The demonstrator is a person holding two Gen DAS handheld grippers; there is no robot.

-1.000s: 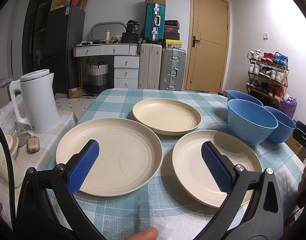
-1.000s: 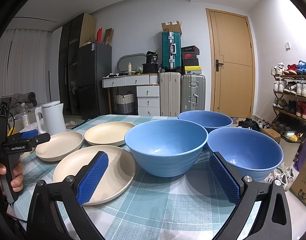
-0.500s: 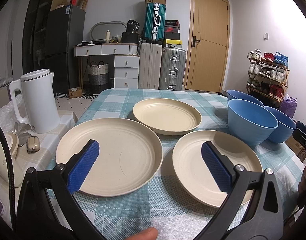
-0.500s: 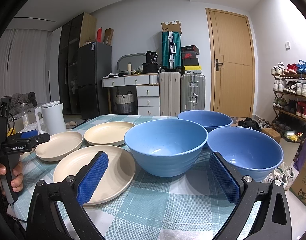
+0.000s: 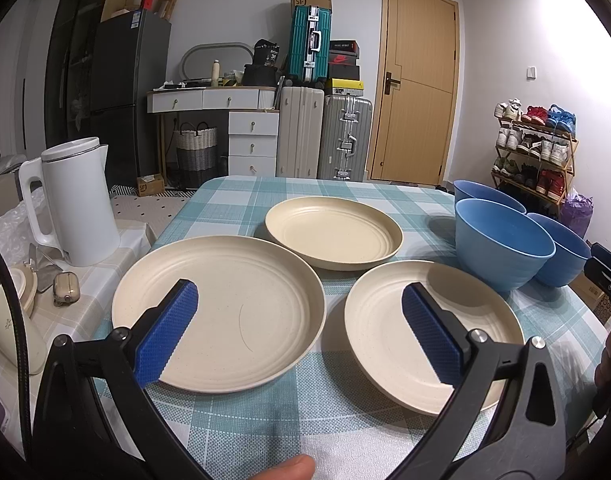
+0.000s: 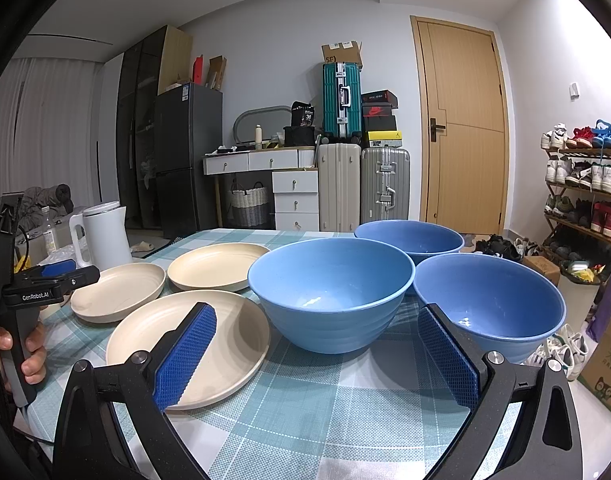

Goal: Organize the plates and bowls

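A table [image 5: 241, 200] under a teal-and-white checked cloth fills both views and carries everything the task concerns. In the left wrist view three cream plates sit on it, none stacked: the left plate [image 5: 233, 312] at about 9 o'clock from the centre of the cloth, the right plate [image 5: 385, 320] at about 4 o'clock just beside it, and the far plate [image 5: 333, 232] at 12 o'clock, its near rim close to both. Three blue bowls cluster at 2 o'clock, upright and empty: the near bowl [image 5: 501, 252] just beyond the right plate, the right bowl [image 5: 565, 256] tucked against its side, the far bowl [image 5: 485, 196] behind them. In the right wrist view the same near bowl [image 6: 329, 292] stands dead centre

Off the table at 9 o'clock, a white kettle [image 5: 73, 200] stands on a lower side surface

The left gripper [image 5: 301, 304] hovers above the near edge of the cloth, jaws spread wide with nothing between them, one blue pad [image 5: 165, 340] over the left plate, the other over the right plate. The right gripper [image 6: 317, 336] hangs low before the near bowl, jaws likewise wide and empty. A hand [image 6: 25, 356] grips the left tool's handle at 9 o'clock in the right wrist view
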